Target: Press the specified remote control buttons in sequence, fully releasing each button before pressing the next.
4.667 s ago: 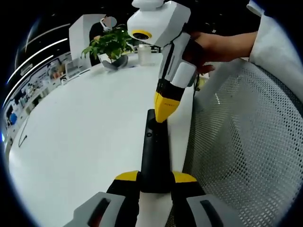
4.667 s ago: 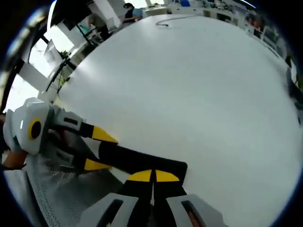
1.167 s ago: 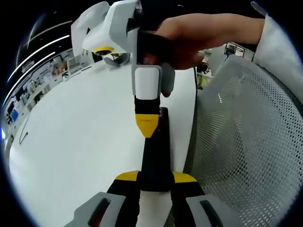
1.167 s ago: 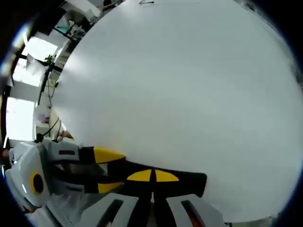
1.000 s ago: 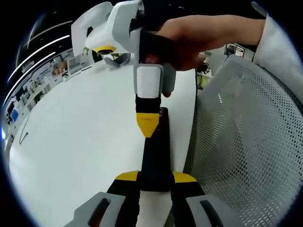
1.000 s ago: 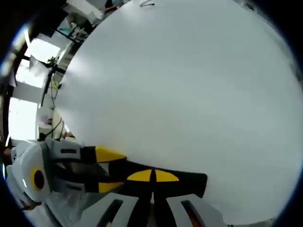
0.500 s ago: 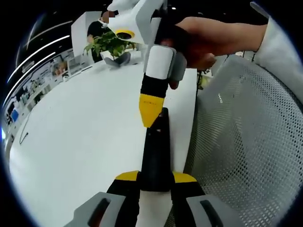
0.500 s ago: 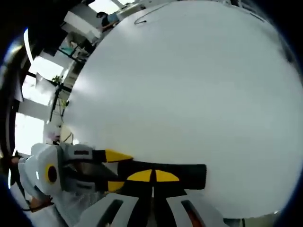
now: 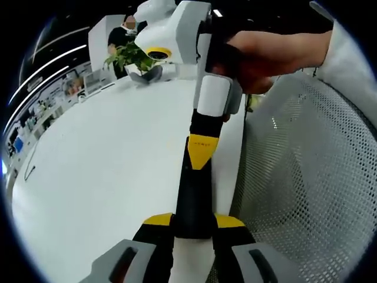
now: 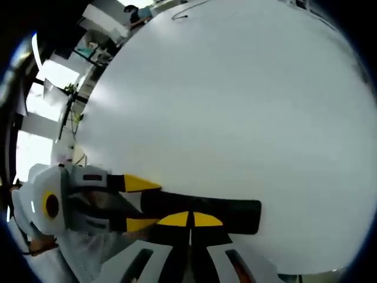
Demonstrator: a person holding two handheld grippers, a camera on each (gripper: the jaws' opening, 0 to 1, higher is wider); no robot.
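Your left gripper fingers grasp the black remote control at lower centre over the white table, while your right gripper, fingers clenched, touches its top.

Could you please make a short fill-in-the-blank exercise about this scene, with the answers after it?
1. The left gripper holds one end of a long ____ remote control.
2. The right gripper has its yellow fingers pressed together, so it is ____.
3. The remote control lies on a ____ table.
4. At the far edge of the table stands a potted ____ with green leaves.

Answers: black; shut; white; plant
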